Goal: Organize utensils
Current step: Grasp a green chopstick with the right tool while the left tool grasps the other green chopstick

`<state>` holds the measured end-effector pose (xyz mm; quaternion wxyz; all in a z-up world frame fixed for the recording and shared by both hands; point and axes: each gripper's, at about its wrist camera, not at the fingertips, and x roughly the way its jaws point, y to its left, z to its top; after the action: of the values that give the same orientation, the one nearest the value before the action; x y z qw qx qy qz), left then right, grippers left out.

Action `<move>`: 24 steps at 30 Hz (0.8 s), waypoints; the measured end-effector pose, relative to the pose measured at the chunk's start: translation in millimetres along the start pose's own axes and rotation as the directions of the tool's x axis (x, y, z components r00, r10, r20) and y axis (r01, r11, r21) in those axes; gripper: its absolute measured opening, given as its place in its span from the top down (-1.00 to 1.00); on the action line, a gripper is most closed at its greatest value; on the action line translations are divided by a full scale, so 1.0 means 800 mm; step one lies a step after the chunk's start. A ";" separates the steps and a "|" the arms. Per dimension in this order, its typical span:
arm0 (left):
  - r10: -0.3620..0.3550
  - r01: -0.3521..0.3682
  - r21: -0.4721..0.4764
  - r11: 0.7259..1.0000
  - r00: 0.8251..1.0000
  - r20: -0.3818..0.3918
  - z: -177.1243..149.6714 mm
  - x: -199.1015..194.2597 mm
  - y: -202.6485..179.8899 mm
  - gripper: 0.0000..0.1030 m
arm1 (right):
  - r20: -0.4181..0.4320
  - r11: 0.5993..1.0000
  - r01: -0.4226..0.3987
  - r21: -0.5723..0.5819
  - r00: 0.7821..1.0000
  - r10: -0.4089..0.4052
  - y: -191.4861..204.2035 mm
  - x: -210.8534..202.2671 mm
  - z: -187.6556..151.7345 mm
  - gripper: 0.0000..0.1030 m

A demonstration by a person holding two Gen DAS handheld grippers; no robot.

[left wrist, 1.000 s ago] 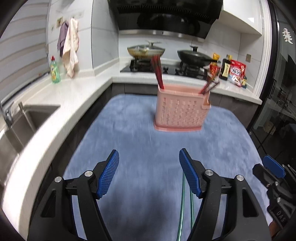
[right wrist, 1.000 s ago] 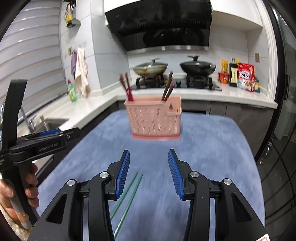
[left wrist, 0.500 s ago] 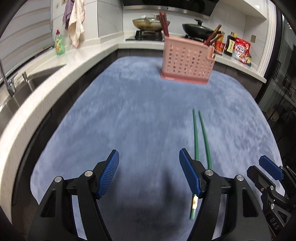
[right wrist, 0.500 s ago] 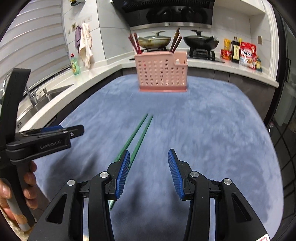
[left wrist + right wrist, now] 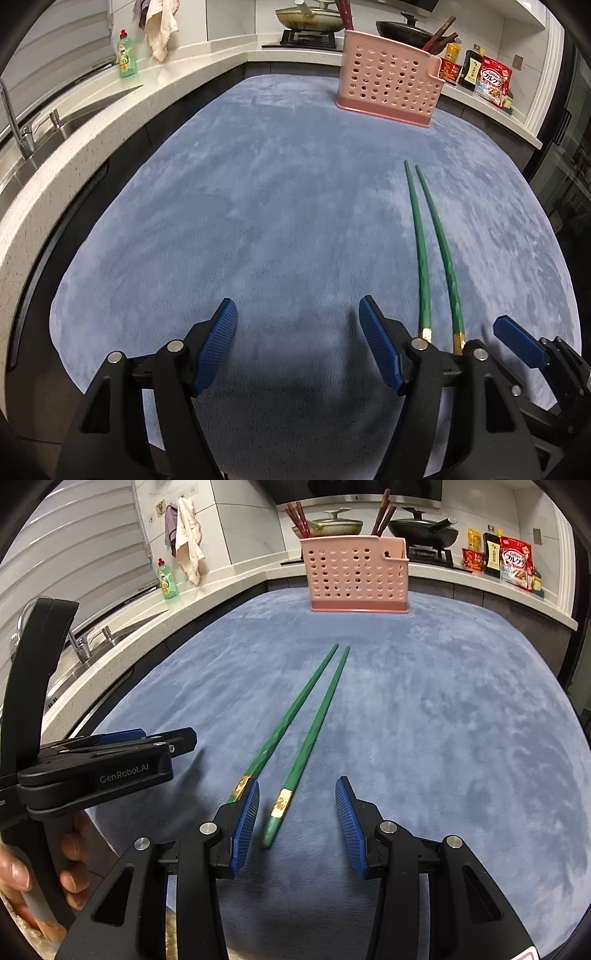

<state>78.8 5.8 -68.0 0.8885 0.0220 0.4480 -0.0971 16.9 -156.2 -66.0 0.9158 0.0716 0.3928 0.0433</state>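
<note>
Your right gripper (image 5: 297, 821) is open over the green chopsticks (image 5: 310, 716); one handle end lies between the jaws.

Butt of one green chopstick (image 5: 255, 764) hidden behind the right gripper's (image 5: 297, 821) left pad (image 5: 245, 827), the other's butt blurred, snack packet (image 5: 493, 83) lettering too small to read.

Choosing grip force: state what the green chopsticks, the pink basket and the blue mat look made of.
Green chopsticks: likely hard plastic or resin, semi-gloss, faceted, gold bands.
Pink basket: moulded plastic, matte, punched holes.
Blue mat: plush fabric, brushed nap marks.
</note>
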 end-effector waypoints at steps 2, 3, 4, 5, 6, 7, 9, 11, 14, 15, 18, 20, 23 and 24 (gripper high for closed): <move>-0.001 0.001 -0.006 1.000 1.000 -0.001 -0.002 0.000 0.002 -0.37 | -0.007 1.000 -0.005 0.003 1.000 0.005 0.002 0.004 -0.002 0.19; -0.002 0.002 -0.007 1.000 1.000 -0.002 -0.003 0.000 0.002 -0.37 | -0.008 1.000 -0.005 0.000 1.000 0.005 0.003 0.005 -0.003 0.21; -0.003 0.003 -0.007 1.000 1.000 -0.002 -0.004 0.000 0.002 -0.37 | -0.007 1.000 -0.001 -0.003 1.000 0.001 0.004 0.006 -0.004 0.21; -0.003 0.003 -0.008 1.000 1.000 -0.003 -0.003 0.001 0.002 -0.37 | -0.008 1.000 0.002 -0.005 1.000 -0.002 0.005 0.007 -0.004 0.22; -0.006 0.006 -0.010 1.000 1.000 -0.006 -0.004 0.001 0.002 -0.37 | -0.010 1.000 0.002 -0.004 1.000 -0.002 0.005 0.009 -0.005 0.24; -0.009 0.009 -0.012 1.000 1.000 -0.006 -0.005 0.000 0.002 -0.37 | -0.013 1.000 0.004 -0.002 1.000 -0.004 0.005 0.010 -0.006 0.32; -0.015 0.015 -0.010 1.000 1.000 -0.005 -0.005 -0.001 0.001 -0.37 | -0.023 1.000 0.012 0.001 1.000 -0.012 0.003 0.015 -0.008 0.50; -0.018 0.018 -0.004 1.000 1.000 -0.001 -0.005 -0.003 -0.001 -0.37 | -0.020 1.000 0.019 0.005 1.000 -0.018 -0.001 0.014 -0.009 0.67; -0.029 0.029 0.000 1.000 1.000 0.002 -0.005 -0.005 -0.005 -0.45 | -0.018 0.999 0.032 0.022 0.999 -0.032 -0.010 0.012 -0.010 0.83; -0.035 0.035 0.001 0.999 0.999 0.005 -0.006 -0.007 -0.006 -0.48 | -0.015 0.999 0.040 0.032 0.999 -0.039 -0.013 0.010 -0.010 0.83; -0.052 0.052 0.016 0.998 0.999 0.007 -0.008 -0.011 -0.015 -0.49 | -0.008 0.995 0.065 0.074 0.998 -0.065 -0.027 0.004 -0.011 0.86; -0.068 0.067 0.027 0.997 0.998 0.003 -0.009 -0.012 -0.023 -0.50 | 0.003 0.990 0.088 0.107 0.996 -0.088 -0.040 -0.002 -0.012 0.86; -0.088 0.088 0.049 0.995 0.996 -0.002 -0.012 -0.012 -0.036 -0.51 | 0.009 0.984 0.110 0.144 0.994 -0.112 -0.057 -0.009 -0.014 0.86; -0.093 0.093 0.056 0.994 0.996 -0.005 -0.014 -0.012 -0.040 -0.51 | 0.009 0.982 0.113 0.153 0.993 -0.116 -0.061 -0.010 -0.015 0.86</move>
<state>58.4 -23.0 -65.5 0.8814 0.0261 0.4469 -0.1509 4.0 -204.1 -76.3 0.9120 0.1191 0.3905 -0.0402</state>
